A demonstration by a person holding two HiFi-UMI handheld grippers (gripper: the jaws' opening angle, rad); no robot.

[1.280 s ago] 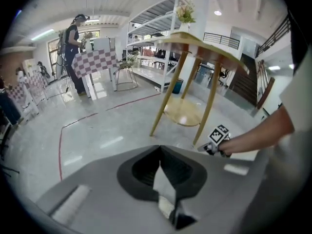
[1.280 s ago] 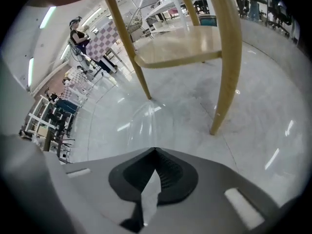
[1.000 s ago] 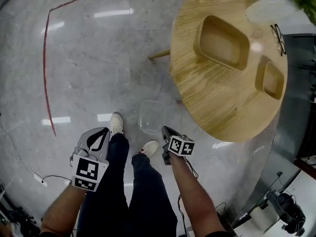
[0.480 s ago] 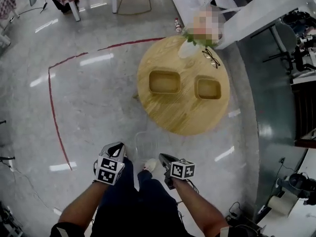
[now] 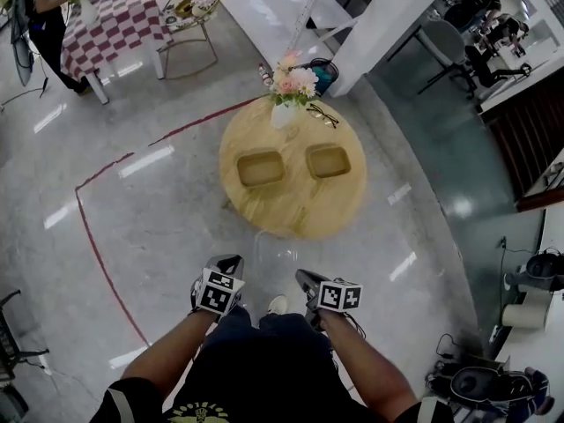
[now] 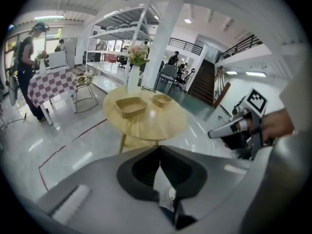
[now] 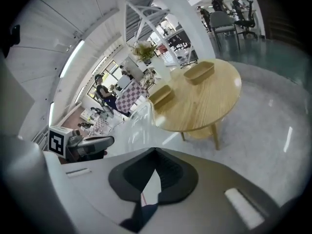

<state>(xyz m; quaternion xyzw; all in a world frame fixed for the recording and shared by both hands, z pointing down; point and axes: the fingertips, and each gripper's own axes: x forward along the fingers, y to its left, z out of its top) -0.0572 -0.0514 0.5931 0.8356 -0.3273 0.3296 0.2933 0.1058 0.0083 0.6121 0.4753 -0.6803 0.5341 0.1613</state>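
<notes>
Head view
- Right gripper: I found the right gripper [image 5: 302, 277] low in the frame, right of centre. Its jaws were closed on the near rim of the clear plastic container [image 5: 275, 252].
- Container: it hung just below the frame's centre, between the two grippers. It was near the closest edge of the round wooden table [image 5: 291, 217], and I judged it was not resting on it.
- Left gripper: the left gripper [image 5: 231, 260] sat just left of the container, apart from it.
- Table top: two wooden trays [image 5: 261, 167] lay side by side, both empty as far as I could see. A vase of flowers [image 5: 284, 104] and a pair of glasses [image 5: 322, 116] stood at the far edge.
- Progress: I judged the container to be gripped and off the floor, but not set down anywhere.
- Room: bare floor lay left and right of the table. A red floor line [image 5: 92, 236] ran through the left half, and a white pillar [image 5: 388, 16] stood at the upper right.

Left gripper view
- Jaws: they were pressed together with nothing between them.
- Ahead: the table filled the centre, with its near rim unobstructed.
- Right edge: the right gripper [image 6: 239, 128] showed there, well apart. I could not make out the container in this view.

Right gripper view
- Jaws: they pinched the container's wall [image 7: 139, 123], which rose upright just left of centre.
- Ahead: the table lay at the upper right, with open floor below and to the right of it.
- Left edge: the left gripper [image 7: 90, 143] was near but not touching.
</notes>
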